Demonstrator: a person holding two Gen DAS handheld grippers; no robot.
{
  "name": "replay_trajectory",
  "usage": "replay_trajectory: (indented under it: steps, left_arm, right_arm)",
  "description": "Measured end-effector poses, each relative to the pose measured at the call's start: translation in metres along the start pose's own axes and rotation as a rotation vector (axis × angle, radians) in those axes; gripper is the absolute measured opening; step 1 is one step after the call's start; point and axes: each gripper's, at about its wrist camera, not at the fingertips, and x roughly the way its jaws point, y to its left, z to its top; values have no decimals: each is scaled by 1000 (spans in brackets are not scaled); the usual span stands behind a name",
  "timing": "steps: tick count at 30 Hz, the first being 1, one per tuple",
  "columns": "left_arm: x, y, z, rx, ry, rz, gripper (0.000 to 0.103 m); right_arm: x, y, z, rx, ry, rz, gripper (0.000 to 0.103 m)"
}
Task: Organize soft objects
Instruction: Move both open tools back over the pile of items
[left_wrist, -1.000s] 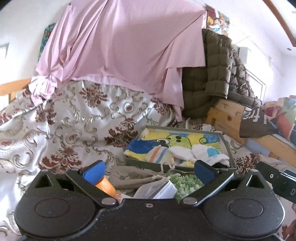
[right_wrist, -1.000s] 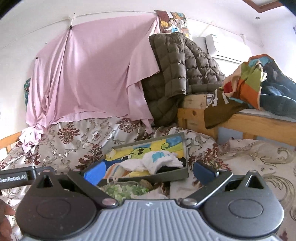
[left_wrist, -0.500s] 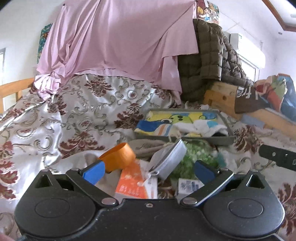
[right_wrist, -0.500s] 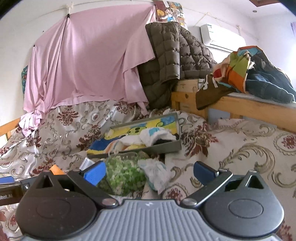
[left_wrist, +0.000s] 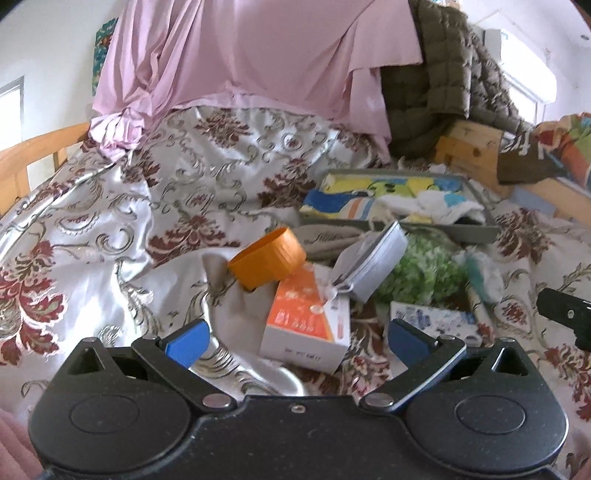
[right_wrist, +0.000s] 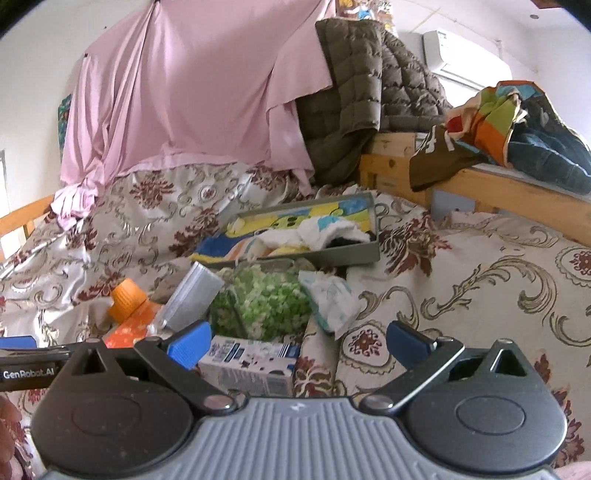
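A grey tray (left_wrist: 476, 232) (right_wrist: 347, 254) lies on the patterned bedspread, holding a colourful cartoon cloth (left_wrist: 373, 186) (right_wrist: 295, 218) and white socks (left_wrist: 428, 203) (right_wrist: 325, 232). In front of it sits a pile: a green fluffy cloth (left_wrist: 421, 269) (right_wrist: 266, 299), a grey pouch (left_wrist: 373, 258) (right_wrist: 192, 295), a pale tissue pack (right_wrist: 332, 299), an orange lid (left_wrist: 269, 258) (right_wrist: 127, 299), an orange-white box (left_wrist: 306, 321) and a blue-white box (left_wrist: 428, 317) (right_wrist: 251, 362). My left gripper (left_wrist: 295, 338) is open just short of the orange-white box. My right gripper (right_wrist: 297, 341) is open over the blue-white box.
A pink sheet (left_wrist: 251, 51) hangs behind the bed, beside an olive quilted jacket (right_wrist: 369, 96). A wooden bed frame (right_wrist: 498, 188) at the right carries heaped clothes (right_wrist: 517, 125). The floral bedspread (left_wrist: 110, 221) spreads left and right of the pile.
Both grippers have drawn back from the tray, so the pile of pouch, lid, boxes and green cloth has come into full view. Both stay open.
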Motion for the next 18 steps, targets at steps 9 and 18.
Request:
replay_trajectory:
  steps: [9,18]
  left_arm:
    - [8,3,-4,-12,55,47,102]
    - [7,4,-3,-30,54,65,102]
  right_arm:
    - [14,8,-6,-39,83,7,103]
    - [18,19,-8,-90,90,48,103]
